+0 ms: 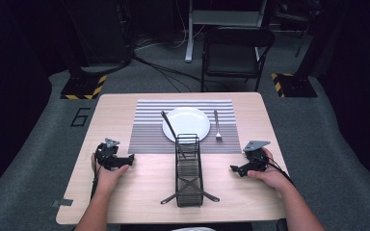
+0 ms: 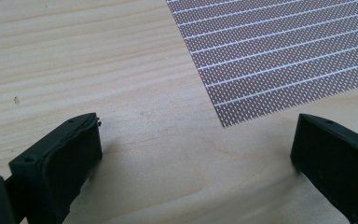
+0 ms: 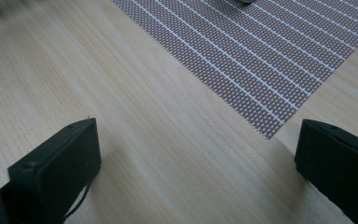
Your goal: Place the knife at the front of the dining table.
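A "6" [image 1: 80, 117] is marked on the floor left of the table [image 1: 125, 192]. Both grippers, left [image 1: 125, 160] and right [image 1: 237, 169], rest gaping and empty beside the rack [image 1: 189, 171]; plate [image 1: 186, 123] sits on the mat [image 1: 144, 130].

Table [image 1: 125, 192] bears placemat [image 1: 144, 130] (striped), wire rack [image 1: 189, 178].

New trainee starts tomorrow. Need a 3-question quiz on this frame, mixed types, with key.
1. True or false: the fork lies on the white plate.
2. The dark utensil leaning across the plate's left rim has its lower end in: A) the wire rack B) the left gripper C) the chair
3. Fill in: both the left gripper and the right gripper have their jaws ____.

Key:
1. False; it lies on the striped placemat, right of the plate.
2. A
3. open, holding nothing
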A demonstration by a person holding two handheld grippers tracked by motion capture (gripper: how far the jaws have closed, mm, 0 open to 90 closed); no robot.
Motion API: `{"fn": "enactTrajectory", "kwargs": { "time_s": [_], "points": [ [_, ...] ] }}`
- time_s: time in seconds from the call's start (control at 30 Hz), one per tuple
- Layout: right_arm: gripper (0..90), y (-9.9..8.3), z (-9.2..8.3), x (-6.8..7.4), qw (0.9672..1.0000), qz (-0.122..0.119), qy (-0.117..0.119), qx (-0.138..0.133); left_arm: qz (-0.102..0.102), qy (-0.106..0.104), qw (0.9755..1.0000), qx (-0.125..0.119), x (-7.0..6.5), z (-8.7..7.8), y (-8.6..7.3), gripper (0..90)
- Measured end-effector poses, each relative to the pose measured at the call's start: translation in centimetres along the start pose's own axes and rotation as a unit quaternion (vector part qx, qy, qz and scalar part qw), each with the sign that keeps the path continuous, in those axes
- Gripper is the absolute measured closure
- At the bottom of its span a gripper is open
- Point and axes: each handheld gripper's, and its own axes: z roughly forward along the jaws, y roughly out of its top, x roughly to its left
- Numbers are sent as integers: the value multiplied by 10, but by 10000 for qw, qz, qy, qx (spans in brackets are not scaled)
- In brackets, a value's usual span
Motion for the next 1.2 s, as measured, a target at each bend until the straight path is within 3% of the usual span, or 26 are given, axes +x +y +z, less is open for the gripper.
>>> {"fn": "enactTrajectory", "kwargs": {
  "time_s": [0.8,0.93,1.07,1.2],
  "points": [
    [0,0,0,0,10000,0,0,0,-32,3,10000,-39,1,-1,0,46],
    [0,0,0,0,10000,2,0,-3,-43,33,9999,-100,1,-2,0,95],
    [0,0,0,0,10000,1,0,0,-98,42,9999,-103,0,-7,1,278],
    [0,0,0,0,10000,1,1,1,-168,-103,9998,-69,-2,-10,3,304]
  ]
}}
